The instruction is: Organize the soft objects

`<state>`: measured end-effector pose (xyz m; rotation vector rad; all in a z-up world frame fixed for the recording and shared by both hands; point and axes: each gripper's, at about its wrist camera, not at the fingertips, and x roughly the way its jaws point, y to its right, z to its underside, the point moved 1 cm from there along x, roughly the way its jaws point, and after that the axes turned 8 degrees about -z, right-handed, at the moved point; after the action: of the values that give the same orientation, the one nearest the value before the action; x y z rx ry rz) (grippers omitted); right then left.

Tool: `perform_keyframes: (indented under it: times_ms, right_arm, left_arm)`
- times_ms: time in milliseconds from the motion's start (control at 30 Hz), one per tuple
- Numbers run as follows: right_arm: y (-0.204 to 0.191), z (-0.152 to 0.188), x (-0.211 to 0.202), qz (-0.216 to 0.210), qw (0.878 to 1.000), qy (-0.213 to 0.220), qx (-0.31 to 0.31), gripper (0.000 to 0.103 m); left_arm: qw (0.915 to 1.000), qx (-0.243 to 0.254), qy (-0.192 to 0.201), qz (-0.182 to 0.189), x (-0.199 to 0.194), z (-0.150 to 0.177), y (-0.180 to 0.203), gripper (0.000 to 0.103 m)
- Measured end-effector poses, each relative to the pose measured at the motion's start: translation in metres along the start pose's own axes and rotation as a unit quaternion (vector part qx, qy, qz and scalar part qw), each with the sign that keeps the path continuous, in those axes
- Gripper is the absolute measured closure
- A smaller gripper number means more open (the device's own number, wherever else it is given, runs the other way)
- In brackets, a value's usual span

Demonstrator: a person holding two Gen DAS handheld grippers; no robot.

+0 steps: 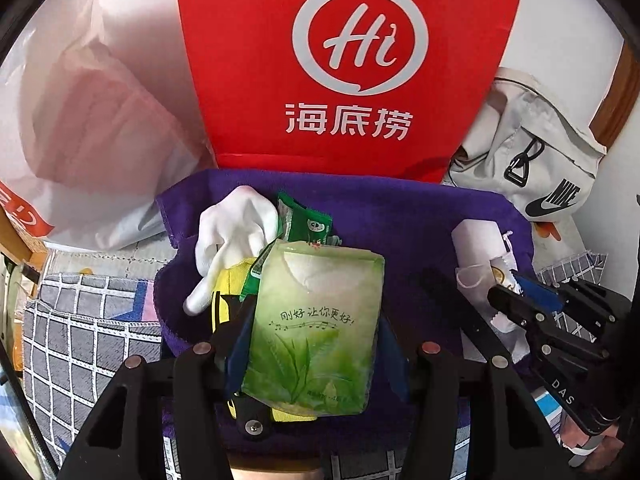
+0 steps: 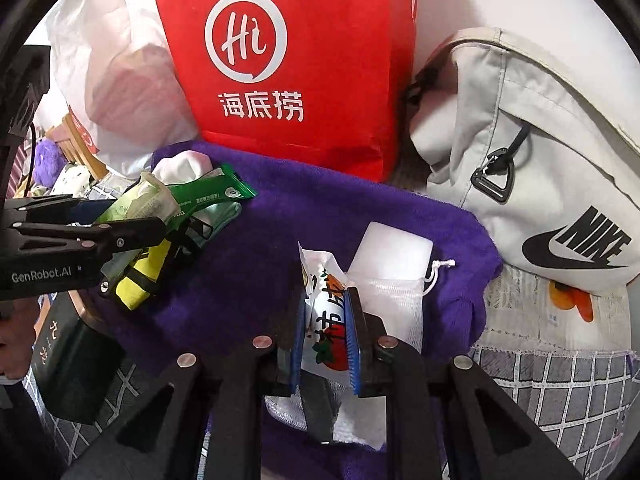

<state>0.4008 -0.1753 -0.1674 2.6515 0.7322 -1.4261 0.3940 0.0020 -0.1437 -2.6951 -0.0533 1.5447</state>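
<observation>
My left gripper [image 1: 316, 344] is shut on a green tissue pack [image 1: 316, 332] and holds it above a purple towel [image 1: 400, 216]. Under it lie a white glove [image 1: 236, 232], a dark green packet [image 1: 306, 222] and a yellow item [image 1: 230, 280]. My right gripper [image 2: 326, 340] is shut on a white snack packet with a tomato print [image 2: 326, 320], over a white mesh drawstring pouch [image 2: 394, 300] and a white block [image 2: 394, 254] on the towel [image 2: 280, 240]. The left gripper with the tissue pack [image 2: 136, 200] shows at left in the right wrist view.
A red paper bag [image 1: 348, 60] stands behind the towel. A white plastic bag [image 1: 92, 120] is at left. A grey Nike bag [image 2: 540, 160] lies at right. A checked bedsheet [image 1: 88, 340] lies underneath. A dark box [image 2: 72, 364] sits at lower left.
</observation>
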Motion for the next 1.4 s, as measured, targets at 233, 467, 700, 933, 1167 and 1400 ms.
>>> perform_keyframes:
  times_ms: [233, 467, 700, 933, 1167, 1400]
  right_arm:
    - [0.001, 0.000, -0.001, -0.013, 1.000, 0.003, 0.000, 0.080]
    - [-0.001, -0.001, -0.006, -0.029, 1.000, 0.008, -0.004, 0.052]
    - [-0.007, 0.000, -0.011, -0.023, 1.000, 0.010, -0.010, 0.037]
    - [-0.010, 0.000, -0.025, -0.019, 1.000, 0.019, 0.003, 0.020]
    - [-0.016, 0.006, -0.066, -0.014, 0.999, 0.045, 0.027, 0.020]
    - [-0.035, 0.021, -0.116, 0.010, 0.997, 0.060, 0.042, 0.020]
  left_arm:
    - [0.9997, -0.008, -0.007, 0.020, 0.004, -0.001, -0.001, 0.039]
    - [0.9997, -0.010, -0.009, 0.018, 0.003, -0.002, 0.001, 0.030]
    - [0.9999, -0.013, -0.005, 0.008, -0.010, -0.001, -0.002, 0.030]
    - [0.9999, -0.009, 0.004, -0.002, -0.036, 0.006, -0.005, 0.030]
    - [0.9998, -0.010, 0.019, 0.000, -0.073, 0.018, -0.004, 0.030]
    - [0.9990, -0.010, 0.043, 0.001, -0.120, 0.039, -0.004, 0.030]
